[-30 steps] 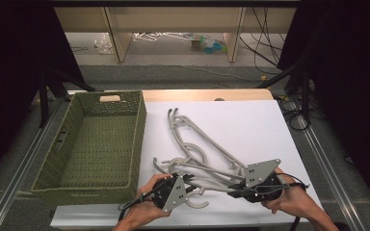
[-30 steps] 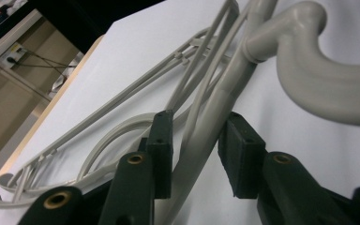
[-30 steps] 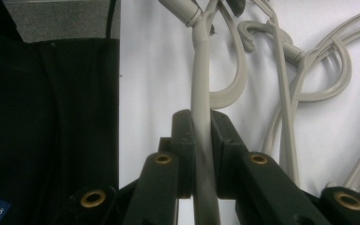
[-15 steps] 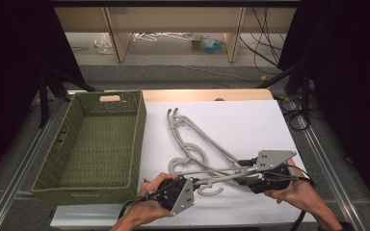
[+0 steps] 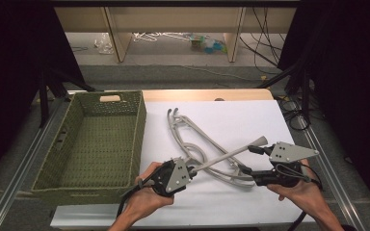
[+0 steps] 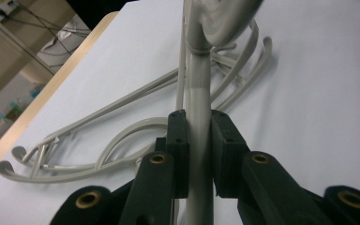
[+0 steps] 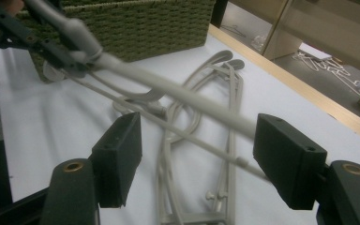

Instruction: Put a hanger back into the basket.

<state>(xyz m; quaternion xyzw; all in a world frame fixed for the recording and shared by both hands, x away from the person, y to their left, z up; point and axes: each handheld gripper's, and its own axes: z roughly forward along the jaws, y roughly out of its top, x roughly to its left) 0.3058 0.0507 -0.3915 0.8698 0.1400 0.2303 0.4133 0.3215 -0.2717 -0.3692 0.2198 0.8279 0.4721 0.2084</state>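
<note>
Left gripper (image 6: 199, 154) pinching raised hanger (image 5: 231, 153) above worktop's near edge; right gripper (image 7: 199, 161) spread wide, beside it. Risk: long free end swinging, snagging hanger pile (image 5: 192, 139) beneath.

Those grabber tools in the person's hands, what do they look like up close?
Each is a black handheld tool. The left gripper and right gripper both carry a grey three-cornered plate on top with small dark dots, and a black cable trails from each. Their jaws are black blocks on black arms with brass-coloured pivot rings. The person's forearms are bare, with no sleeves in view.
</note>
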